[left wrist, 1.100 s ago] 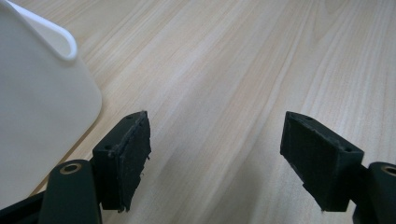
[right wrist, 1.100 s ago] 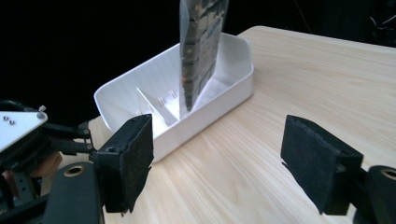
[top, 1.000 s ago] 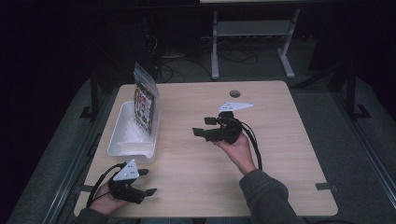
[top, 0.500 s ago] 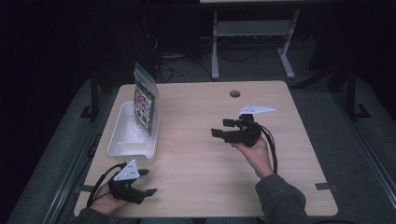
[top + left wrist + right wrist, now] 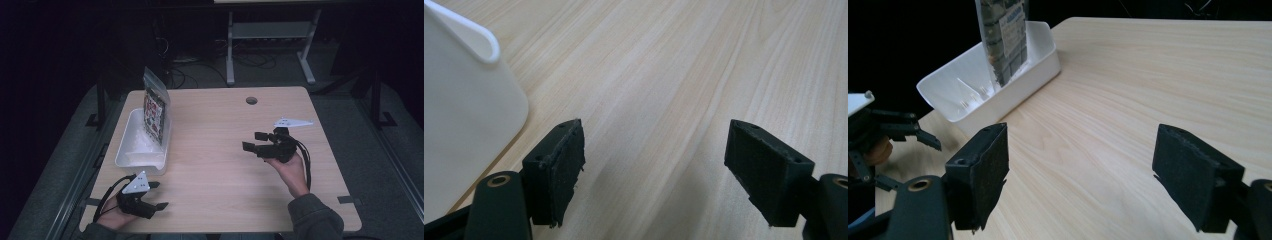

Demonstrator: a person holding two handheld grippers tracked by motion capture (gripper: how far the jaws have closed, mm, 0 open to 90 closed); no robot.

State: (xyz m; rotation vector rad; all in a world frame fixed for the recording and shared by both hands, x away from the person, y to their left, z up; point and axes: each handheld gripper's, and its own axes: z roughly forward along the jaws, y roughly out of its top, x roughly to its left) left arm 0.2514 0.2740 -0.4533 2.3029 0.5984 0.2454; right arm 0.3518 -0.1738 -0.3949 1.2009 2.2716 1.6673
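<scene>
The right gripper (image 5: 255, 141) has been drawn back toward the desk's right edge, jaws spread, empty; the left gripper (image 5: 157, 195) is kept spread beside the white tub (image 5: 131, 150) holding the packet (image 5: 154, 112)

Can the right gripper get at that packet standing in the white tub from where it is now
Probably yes. The right gripper is open and empty, pointed toward the packet, with bare tabletop between them. The packet stands upright in the white tub, its top above the rim.
</scene>
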